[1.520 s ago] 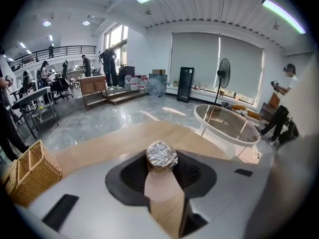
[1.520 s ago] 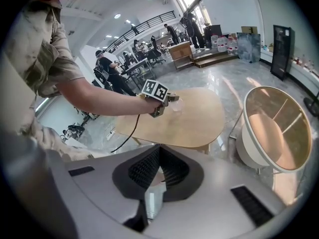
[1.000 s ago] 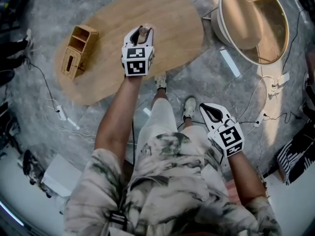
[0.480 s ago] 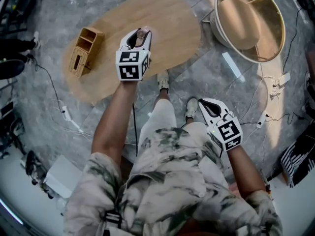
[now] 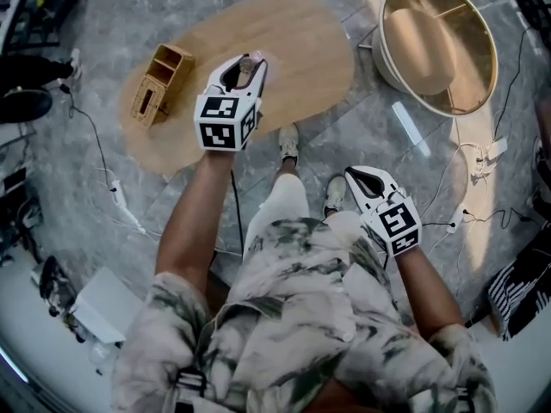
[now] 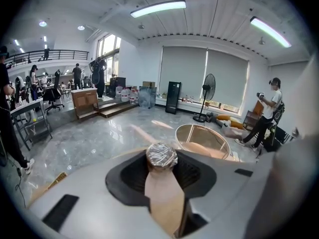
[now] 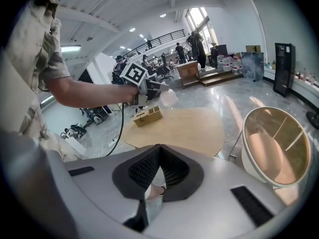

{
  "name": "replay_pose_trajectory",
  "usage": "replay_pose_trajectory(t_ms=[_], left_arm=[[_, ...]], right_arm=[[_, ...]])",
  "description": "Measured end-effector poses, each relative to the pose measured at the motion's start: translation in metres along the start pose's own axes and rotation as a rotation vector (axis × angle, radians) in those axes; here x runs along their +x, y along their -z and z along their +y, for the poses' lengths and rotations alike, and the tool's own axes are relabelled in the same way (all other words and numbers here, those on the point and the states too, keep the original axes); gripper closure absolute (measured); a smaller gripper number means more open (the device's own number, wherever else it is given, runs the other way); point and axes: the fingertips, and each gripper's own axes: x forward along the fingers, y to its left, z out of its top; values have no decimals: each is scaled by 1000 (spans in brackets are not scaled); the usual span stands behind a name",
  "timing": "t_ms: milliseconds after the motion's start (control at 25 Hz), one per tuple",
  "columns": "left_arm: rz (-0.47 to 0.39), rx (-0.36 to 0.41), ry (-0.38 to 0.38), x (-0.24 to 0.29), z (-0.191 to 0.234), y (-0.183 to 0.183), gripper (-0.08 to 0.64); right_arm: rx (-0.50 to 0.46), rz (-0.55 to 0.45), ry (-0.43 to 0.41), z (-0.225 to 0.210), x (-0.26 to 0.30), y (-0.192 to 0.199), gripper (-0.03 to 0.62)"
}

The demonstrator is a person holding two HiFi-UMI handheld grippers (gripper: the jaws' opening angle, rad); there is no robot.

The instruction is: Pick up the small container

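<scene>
The small container (image 5: 245,69), a beige cup with a crinkled foil lid, is held between the jaws of my left gripper (image 5: 250,58), lifted above the oval wooden table (image 5: 301,33). In the left gripper view the container (image 6: 162,183) fills the gap between the black pads, lid (image 6: 161,156) at the tips, and the left gripper (image 6: 162,158) is shut on it. My right gripper (image 5: 360,173) hangs low over the floor by the person's shoes, apart from the table. In its own view the right gripper (image 7: 158,146) has its tips touching and nothing between them.
A wooden organiser box (image 5: 161,83) stands at the table's left end. A round tub chair with a beige cushion (image 5: 439,41) sits right of the table. Cables and a power strip (image 5: 486,149) lie on the marble floor. Other people stand far off in the room.
My left gripper has risen with the container, away from the tabletop, and looks larger in the head view. The right gripper has come up a little.
</scene>
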Motion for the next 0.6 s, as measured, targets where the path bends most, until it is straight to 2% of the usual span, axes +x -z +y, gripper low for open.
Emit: replay_pose_trajectory(t_ms=[600], left_arm=[[-3, 18, 20, -66, -4, -26, 410]], right_arm=[[-91, -34, -51, 33, -5, -27, 570]])
